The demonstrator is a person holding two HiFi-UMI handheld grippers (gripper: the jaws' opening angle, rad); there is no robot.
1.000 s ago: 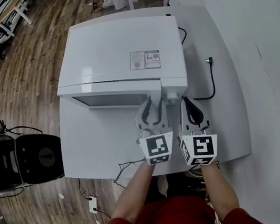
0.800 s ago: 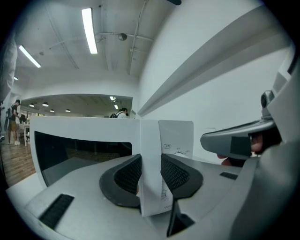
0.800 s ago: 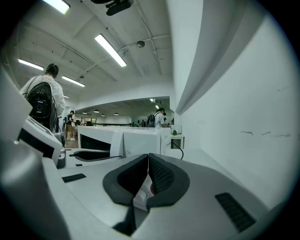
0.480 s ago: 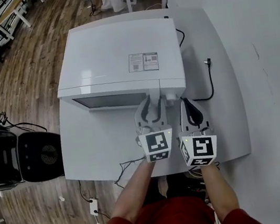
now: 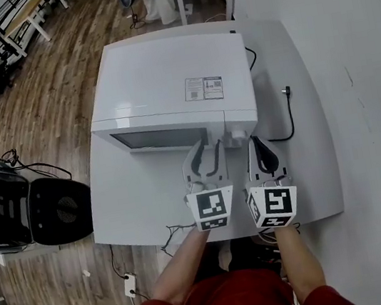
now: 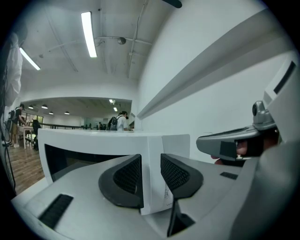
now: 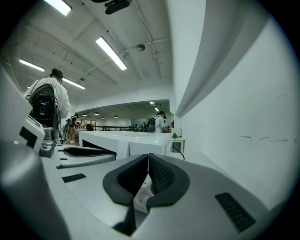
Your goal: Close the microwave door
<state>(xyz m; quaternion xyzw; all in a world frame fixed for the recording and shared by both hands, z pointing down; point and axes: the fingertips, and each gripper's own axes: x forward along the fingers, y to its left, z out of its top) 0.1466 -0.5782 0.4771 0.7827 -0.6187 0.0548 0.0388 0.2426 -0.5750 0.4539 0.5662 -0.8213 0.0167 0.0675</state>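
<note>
A white microwave (image 5: 164, 80) stands on a white table (image 5: 135, 208), and its door (image 5: 159, 139) with the dark window lies against the front. My left gripper (image 5: 206, 149) is at the door's right end, open. In the left gripper view the door's right edge (image 6: 155, 154) shows in the gap between the fingers (image 6: 126, 180); I cannot tell whether they touch it. My right gripper (image 5: 261, 149) hovers just right of it, in front of the control panel, shut with its pads (image 7: 159, 176) together and holding nothing.
A black power cord with its plug (image 5: 288, 106) lies on the table to the right of the microwave. A white wall (image 5: 360, 83) runs close along the right. Black appliances (image 5: 20, 213) stand on the wooden floor at the left. Loose cables (image 5: 175, 232) hang at the table's front edge.
My left gripper has shifted slightly at the microwave's front. The right gripper has kept its place. The head view has tilted, so the microwave sits a little lower in the picture.
</note>
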